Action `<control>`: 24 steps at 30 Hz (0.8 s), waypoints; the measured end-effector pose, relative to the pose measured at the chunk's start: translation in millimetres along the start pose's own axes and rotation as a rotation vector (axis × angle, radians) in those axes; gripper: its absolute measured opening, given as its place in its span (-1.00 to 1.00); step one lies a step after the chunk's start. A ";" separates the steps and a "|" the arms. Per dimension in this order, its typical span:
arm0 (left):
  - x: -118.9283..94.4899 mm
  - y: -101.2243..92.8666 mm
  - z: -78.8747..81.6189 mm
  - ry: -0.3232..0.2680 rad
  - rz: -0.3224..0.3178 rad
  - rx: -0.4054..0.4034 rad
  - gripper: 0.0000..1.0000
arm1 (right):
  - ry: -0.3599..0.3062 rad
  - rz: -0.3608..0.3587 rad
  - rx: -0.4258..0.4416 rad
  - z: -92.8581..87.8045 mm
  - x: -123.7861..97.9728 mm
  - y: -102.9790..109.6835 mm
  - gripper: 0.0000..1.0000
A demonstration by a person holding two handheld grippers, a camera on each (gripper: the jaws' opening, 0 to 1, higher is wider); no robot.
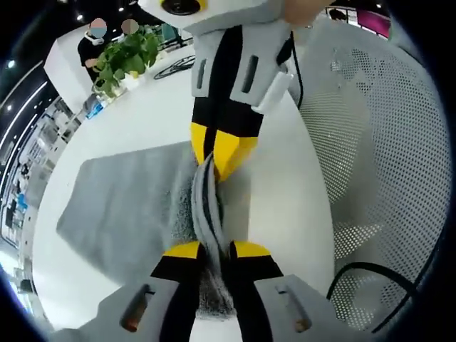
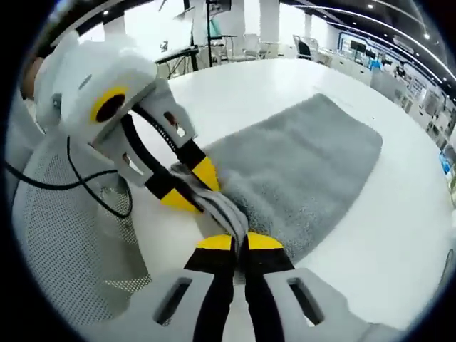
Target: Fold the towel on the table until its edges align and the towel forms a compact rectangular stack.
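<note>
Now both grippers have the grey towel (image 2: 299,171) by one bunched edge: the right gripper (image 2: 239,242) has its jaws clamped on the gathered cloth, and the left gripper (image 1: 214,249) has its jaws closed on the same ridge, the two nearly nose to nose. The rest lies flat on the white counter (image 2: 399,235), long axis running away from that pinched edge. Looks like a fold getting started; next, lift and carry this edge across to the far one, keeping it square.
</note>
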State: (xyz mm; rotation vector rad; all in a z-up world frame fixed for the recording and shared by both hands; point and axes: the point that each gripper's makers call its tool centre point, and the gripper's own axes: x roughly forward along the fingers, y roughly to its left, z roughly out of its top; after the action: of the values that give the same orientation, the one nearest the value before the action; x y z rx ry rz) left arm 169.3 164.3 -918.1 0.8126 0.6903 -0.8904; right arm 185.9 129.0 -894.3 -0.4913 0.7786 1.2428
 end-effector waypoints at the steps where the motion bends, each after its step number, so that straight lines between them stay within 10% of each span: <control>1: 0.3 -0.5 -0.3 0.007 0.011 0.000 -0.67 | -0.005 0.004 0.011 3.6 -1.4 0.2 -0.98; 24: -25.1 27.4 12.8 -0.037 0.097 -0.099 -0.89 | -0.040 0.048 -0.018 22.2 -17.3 0.5 -0.97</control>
State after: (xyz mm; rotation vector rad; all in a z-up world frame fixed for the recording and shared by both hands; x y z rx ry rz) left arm 183.8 174.0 -882.9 0.7334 0.6525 -0.7756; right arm 188.9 133.7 -866.8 -0.4633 0.7493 1.3017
